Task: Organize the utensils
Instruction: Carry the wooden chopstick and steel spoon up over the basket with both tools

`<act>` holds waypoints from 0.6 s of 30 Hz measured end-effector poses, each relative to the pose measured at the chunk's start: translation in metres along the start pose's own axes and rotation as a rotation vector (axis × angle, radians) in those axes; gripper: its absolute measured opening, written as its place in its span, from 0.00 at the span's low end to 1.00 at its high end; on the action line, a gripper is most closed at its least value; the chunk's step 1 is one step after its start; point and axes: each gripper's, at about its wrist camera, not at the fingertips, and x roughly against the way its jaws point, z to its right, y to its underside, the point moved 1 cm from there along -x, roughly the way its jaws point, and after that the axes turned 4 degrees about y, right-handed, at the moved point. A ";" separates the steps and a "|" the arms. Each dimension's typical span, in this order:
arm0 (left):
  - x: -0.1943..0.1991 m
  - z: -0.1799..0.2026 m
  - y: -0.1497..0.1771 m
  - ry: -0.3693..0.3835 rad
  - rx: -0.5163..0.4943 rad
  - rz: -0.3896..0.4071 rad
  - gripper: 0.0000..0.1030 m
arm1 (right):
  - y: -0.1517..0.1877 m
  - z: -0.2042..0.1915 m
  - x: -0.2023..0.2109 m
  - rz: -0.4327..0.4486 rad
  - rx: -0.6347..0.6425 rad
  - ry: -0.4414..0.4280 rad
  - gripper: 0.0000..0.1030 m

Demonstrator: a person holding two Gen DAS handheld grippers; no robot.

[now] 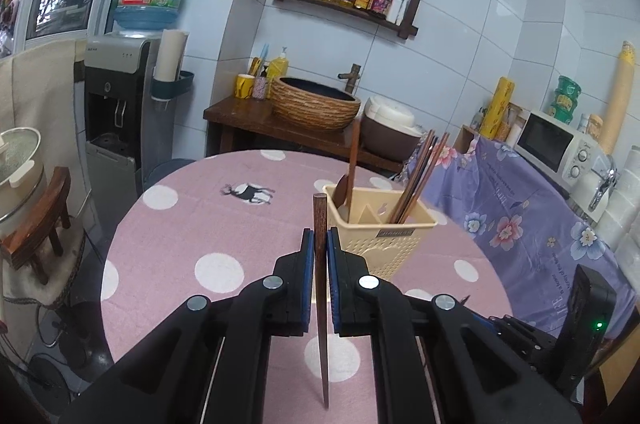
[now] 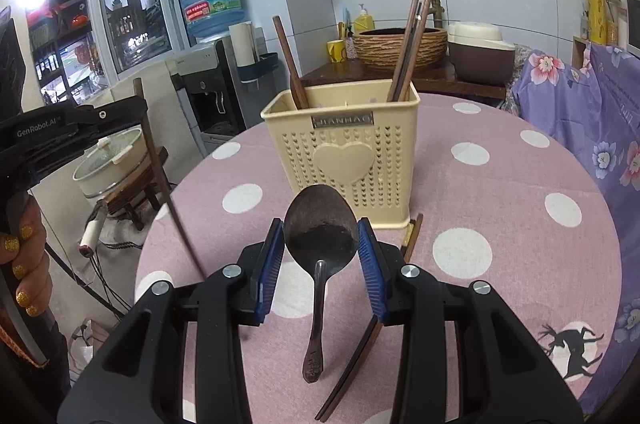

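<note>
My left gripper (image 1: pixel 319 244) is shut on a dark wooden chopstick (image 1: pixel 320 304), held above the pink dotted table, left of and short of the cream utensil holder (image 1: pixel 380 240). The holder holds a wooden spoon (image 1: pixel 352 164) in its left part and several chopsticks (image 1: pixel 420 176) in its right part. My right gripper (image 2: pixel 321 236) is shut on the bowl of a metal spoon (image 2: pixel 320 224), held in front of the holder (image 2: pixel 344 152). The left gripper with its chopstick (image 2: pixel 160 164) shows at the left of the right wrist view. Dark chopsticks (image 2: pixel 360 344) lie on the table under my right gripper.
The round table (image 1: pixel 168 264) has a pink cloth with white dots. Behind it are a wooden bench with a woven basin (image 1: pixel 316 104), a rice cooker (image 1: pixel 392 132) and a water dispenser (image 1: pixel 120 112). A purple floral cloth (image 1: pixel 520 224) covers a counter with a microwave (image 1: pixel 560 148) at the right.
</note>
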 end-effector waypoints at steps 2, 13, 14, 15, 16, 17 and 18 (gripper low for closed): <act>0.003 0.007 -0.015 0.015 -0.012 0.027 0.08 | -0.015 -0.001 0.002 0.015 0.011 -0.012 0.37; 0.006 0.066 -0.149 0.043 -0.113 0.184 0.08 | -0.175 0.003 0.028 0.233 0.034 0.034 0.37; 0.003 0.070 -0.157 0.035 -0.115 0.196 0.08 | -0.189 0.005 0.028 0.259 0.025 0.052 0.37; -0.001 0.073 -0.161 0.028 -0.121 0.203 0.08 | -0.198 0.006 0.027 0.275 0.023 0.065 0.37; -0.006 0.078 -0.165 0.008 -0.141 0.212 0.08 | -0.206 0.006 0.024 0.289 0.022 0.079 0.37; -0.011 0.080 -0.165 -0.009 -0.153 0.218 0.08 | -0.209 0.006 0.020 0.294 0.021 0.089 0.37; -0.017 0.081 -0.163 -0.025 -0.165 0.219 0.08 | -0.211 0.007 0.012 0.299 0.018 0.104 0.37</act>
